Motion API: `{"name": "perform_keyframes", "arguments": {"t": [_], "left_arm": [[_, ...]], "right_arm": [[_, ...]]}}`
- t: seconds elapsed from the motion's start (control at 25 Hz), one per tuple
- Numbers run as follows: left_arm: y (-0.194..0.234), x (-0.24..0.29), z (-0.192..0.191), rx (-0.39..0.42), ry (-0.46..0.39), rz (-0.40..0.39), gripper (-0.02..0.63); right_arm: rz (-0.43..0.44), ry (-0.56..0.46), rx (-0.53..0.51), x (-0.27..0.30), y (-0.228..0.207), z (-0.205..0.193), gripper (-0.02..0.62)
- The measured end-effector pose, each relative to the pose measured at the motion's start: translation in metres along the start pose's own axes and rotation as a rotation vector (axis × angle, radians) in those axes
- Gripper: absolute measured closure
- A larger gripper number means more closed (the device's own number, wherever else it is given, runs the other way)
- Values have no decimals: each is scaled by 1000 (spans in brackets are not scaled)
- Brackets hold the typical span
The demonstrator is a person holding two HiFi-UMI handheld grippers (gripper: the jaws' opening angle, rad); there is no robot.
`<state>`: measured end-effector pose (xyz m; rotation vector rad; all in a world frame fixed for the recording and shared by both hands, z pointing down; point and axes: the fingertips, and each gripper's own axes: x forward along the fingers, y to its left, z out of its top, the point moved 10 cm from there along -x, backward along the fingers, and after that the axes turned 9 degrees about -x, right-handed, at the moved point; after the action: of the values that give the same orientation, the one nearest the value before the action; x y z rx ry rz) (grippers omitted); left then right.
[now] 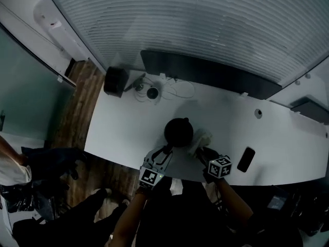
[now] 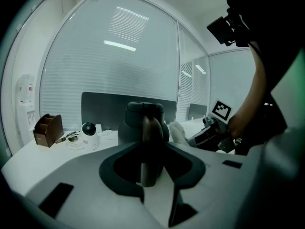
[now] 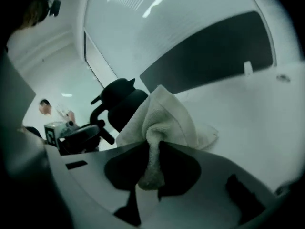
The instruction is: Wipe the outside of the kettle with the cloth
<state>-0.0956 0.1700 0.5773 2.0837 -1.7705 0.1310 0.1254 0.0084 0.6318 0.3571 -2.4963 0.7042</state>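
Presently: black kettle (image 1: 178, 131) upright on white table (image 1: 123, 133), long axis vertical, handle (image 2: 151, 147) pointing back toward the person. Left gripper (image 1: 163, 152) seemingly clamped on handle; right gripper (image 1: 204, 156) pinching cloth (image 1: 200, 139), bunched just beside the kettle.

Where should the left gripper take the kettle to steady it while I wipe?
By the handle, coming from the near side. It is an upright bar standing off the kettle's round body and is slim enough for the jaws. The body is too wide. The left gripper is closed on it there now, which leaves the kettle's right side free for the cloth.
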Motion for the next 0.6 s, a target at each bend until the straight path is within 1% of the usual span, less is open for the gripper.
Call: {"name": "perform_keyframes", "arguments": {"t": [0.04, 0.12, 0.16, 0.2, 0.24, 0.28, 0.36, 0.48, 0.6], "left_arm": [[3, -1, -1, 10, 1, -15, 492], [5, -1, 0, 29, 13, -45, 491], [6, 1, 0, 41, 22, -59, 492], [7, 1, 0, 54, 31, -71, 492], [8, 1, -1, 67, 39, -81, 491], [10, 0, -3, 76, 45, -91, 492], [12, -5, -7, 81, 47, -104, 492], [17, -17, -12, 66, 34, -110, 492], [19, -26, -15, 54, 32, -118, 492]], "right_arm": [[-80, 46, -78, -1, -2, 5, 529], [-214, 211, -297, 4, -1, 10, 528], [-255, 298, -405, 8, 2, 11, 529], [-277, 364, -484, 13, 5, 10, 529], [-286, 403, -525, 18, 7, 9, 529], [-290, 419, -531, 22, 8, 7, 528], [-307, 426, -510, 28, 9, 4, 528], [-357, 427, -511, 34, 8, 2, 528], [-366, 440, -523, 36, 9, -2, 528]]}}
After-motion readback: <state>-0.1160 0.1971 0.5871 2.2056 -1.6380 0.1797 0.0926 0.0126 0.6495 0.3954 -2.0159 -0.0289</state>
